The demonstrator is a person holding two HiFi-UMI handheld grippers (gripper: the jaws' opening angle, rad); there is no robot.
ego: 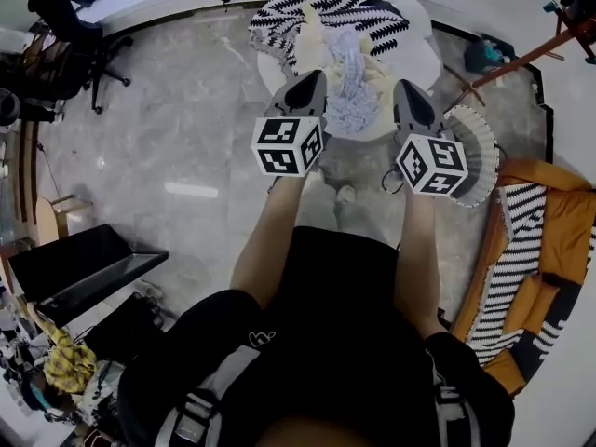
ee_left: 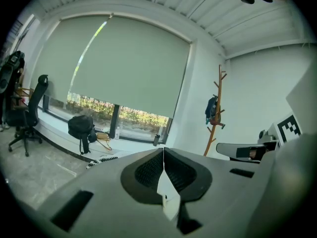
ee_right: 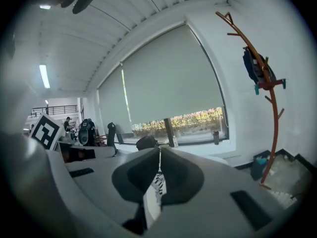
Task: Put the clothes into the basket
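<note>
- Black-and-white striped garment (ego: 312,12), a pale blue knit (ego: 354,91) and a cream piece (ego: 315,45) lie heaped on the round white worktop (ego: 424,54). None is in the basket (ego: 477,152), which stands on the floor (ego: 186,128) at the right, just beside the worktop and partly behind the right gripper (ego: 407,89) (ee_right: 159,150).
- That gripper has its jaws pressed together, and so does the left gripper (ego: 314,80) (ee_left: 163,150). Each shows only a pale sliver in the seam, and I cannot tell whether that is cloth or the worktop seen through. Closed like this, a reach into the heap would likely push the clothes about, not take them.
- The pieces overlap, so a pinch on the pale blue knit could drag the striped garment with it. That one reaches the worktop's left edge and could slide to the floor.
- The basket sits low and off to the right. A long piece carried across could trail, catch on the rim or end up draped outside.
- Both grippers flank the knit closely. If each takes the same piece, it could stretch between them, or the cubes could knock together.
</note>
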